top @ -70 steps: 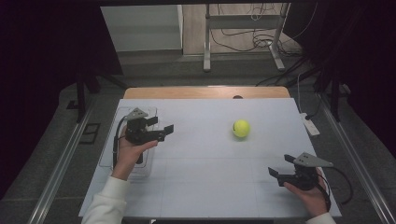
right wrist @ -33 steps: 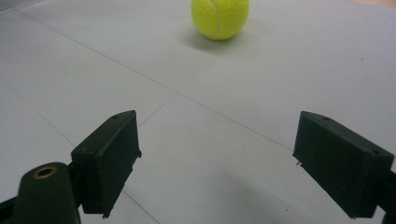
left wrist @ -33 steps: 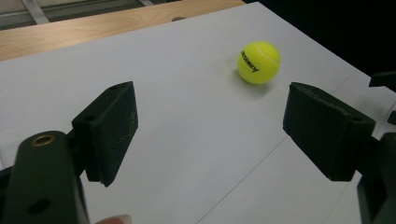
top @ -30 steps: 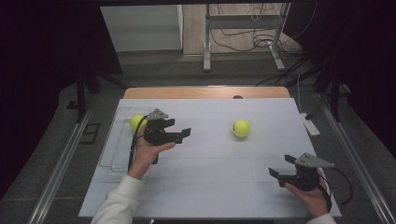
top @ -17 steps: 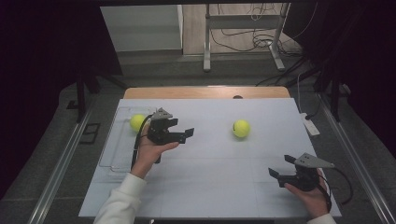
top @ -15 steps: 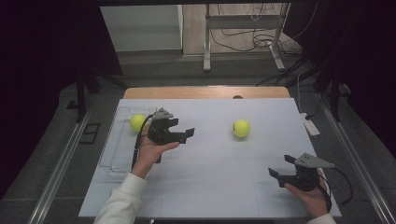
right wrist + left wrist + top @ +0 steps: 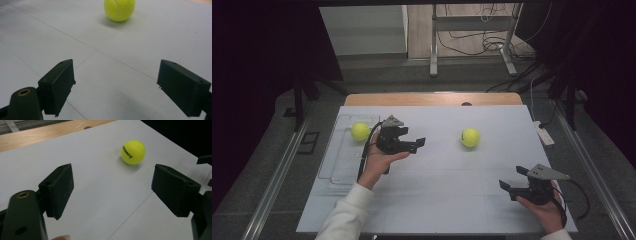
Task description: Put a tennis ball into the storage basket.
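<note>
Two tennis balls on white table (image 7: 437,200): one ball (image 7: 360,131) in clear tray (image 7: 337,165) beside left gripper (image 7: 418,144), other ball (image 7: 470,137) lying farther right on bare surface, well apart from right gripper (image 7: 511,179); both grippers spread wide, holding nothing.

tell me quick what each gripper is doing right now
Left gripper: open, holding nothing, pointed at the ball.
Right gripper: open, holding nothing.
</note>
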`<state>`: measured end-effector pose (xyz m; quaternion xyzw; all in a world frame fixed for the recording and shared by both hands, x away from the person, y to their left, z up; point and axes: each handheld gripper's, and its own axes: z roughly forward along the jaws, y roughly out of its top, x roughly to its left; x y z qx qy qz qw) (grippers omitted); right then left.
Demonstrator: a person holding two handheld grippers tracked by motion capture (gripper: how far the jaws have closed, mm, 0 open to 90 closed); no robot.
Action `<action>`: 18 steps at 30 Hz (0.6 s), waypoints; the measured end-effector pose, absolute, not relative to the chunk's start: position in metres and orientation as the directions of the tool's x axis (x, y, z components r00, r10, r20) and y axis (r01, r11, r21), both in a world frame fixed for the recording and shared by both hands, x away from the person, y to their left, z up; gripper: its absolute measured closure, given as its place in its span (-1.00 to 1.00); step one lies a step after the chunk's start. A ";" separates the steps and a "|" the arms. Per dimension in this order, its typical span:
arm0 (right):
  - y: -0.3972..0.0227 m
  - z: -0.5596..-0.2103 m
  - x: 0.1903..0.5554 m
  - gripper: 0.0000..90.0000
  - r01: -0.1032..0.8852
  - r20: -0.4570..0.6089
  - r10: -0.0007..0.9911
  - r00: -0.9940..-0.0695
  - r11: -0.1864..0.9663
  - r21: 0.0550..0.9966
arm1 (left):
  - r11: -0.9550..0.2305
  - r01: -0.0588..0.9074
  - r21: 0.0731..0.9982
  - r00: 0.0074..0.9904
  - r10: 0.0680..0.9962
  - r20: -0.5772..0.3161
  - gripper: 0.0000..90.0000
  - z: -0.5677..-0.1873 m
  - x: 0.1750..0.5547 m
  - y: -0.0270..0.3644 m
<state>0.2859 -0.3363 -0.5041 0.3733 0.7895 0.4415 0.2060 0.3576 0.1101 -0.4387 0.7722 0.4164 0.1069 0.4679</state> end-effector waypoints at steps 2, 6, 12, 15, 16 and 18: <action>-0.336 -0.504 0.286 -0.67 0.408 0.005 0.771 -0.637 0.331 0.851 | -0.218 0.543 0.811 0.633 0.740 -0.225 -0.58 -0.439 0.359 0.107; -0.336 -0.504 0.286 -0.68 0.409 0.005 0.772 -0.636 0.331 0.850 | -0.227 0.545 0.807 0.641 0.733 -0.227 -0.58 -0.440 0.362 0.100; -0.336 -0.505 0.286 -0.67 0.410 0.006 0.772 -0.636 0.331 0.850 | -0.236 0.547 0.803 0.648 0.727 -0.227 -0.59 -0.442 0.365 0.092; -0.337 -0.504 0.286 -0.67 0.409 0.005 0.772 -0.636 0.331 0.850 | -0.243 0.545 0.802 0.652 0.725 -0.224 -0.59 -0.442 0.366 0.089; -0.337 -0.504 0.286 -0.67 0.409 0.005 0.772 -0.636 0.331 0.850 | -0.245 0.546 0.801 0.653 0.723 -0.224 -0.59 -0.442 0.366 0.088; -0.337 -0.504 0.286 -0.67 0.409 0.005 0.772 -0.636 0.332 0.850 | -0.250 0.546 0.800 0.656 0.722 -0.222 -0.59 -0.443 0.367 0.086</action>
